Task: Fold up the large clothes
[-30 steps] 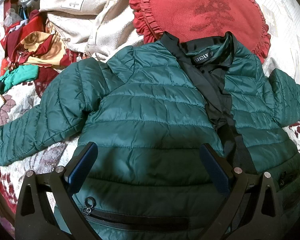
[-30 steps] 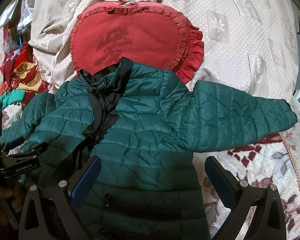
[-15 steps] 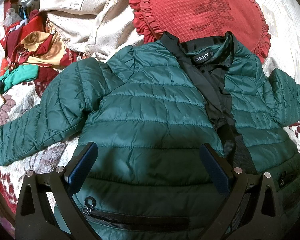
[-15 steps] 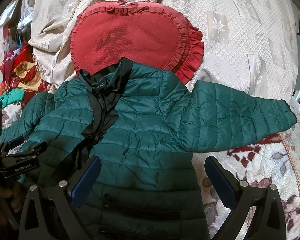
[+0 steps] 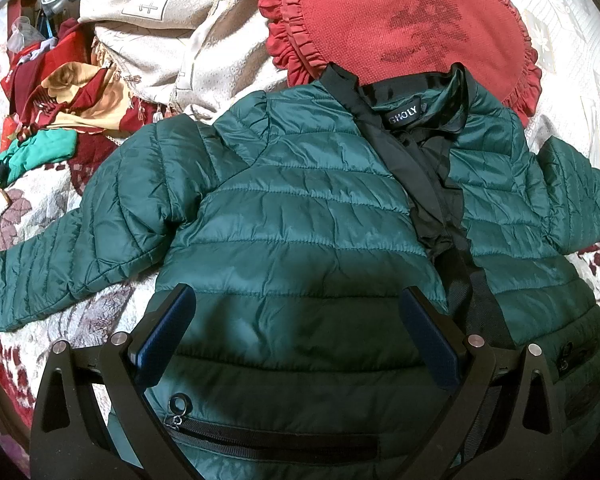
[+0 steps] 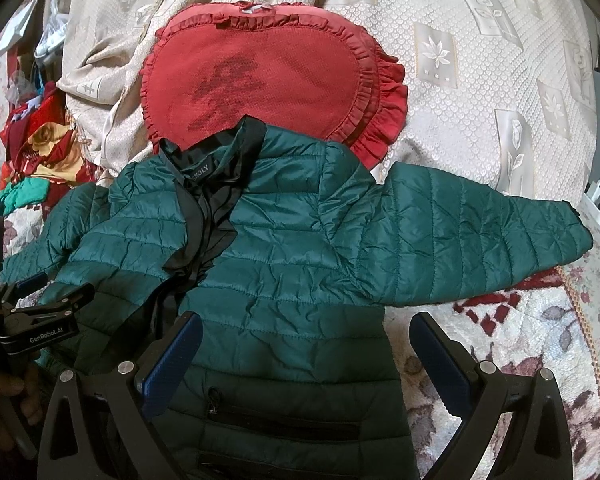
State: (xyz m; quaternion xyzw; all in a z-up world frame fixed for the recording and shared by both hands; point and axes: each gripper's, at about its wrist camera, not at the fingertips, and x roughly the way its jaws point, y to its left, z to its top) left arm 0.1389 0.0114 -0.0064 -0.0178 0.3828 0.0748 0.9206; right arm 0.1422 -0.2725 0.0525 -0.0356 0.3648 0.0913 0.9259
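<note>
Green jacket point(image 5: 300, 216) spread flat on bedspread point(image 6: 500, 80), collar on red cushion point(image 6: 268, 76), left gripper point(image 5: 296, 340) and right gripper point(image 6: 304, 360) both wide apart, holding nothing.

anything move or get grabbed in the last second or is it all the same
Nothing has visibly changed. The green jacket lies spread flat as before, both sleeves out, collar against the red cushion. The left gripper and right gripper hang open over its lower half, holding nothing, just as they did a second ago.
</note>
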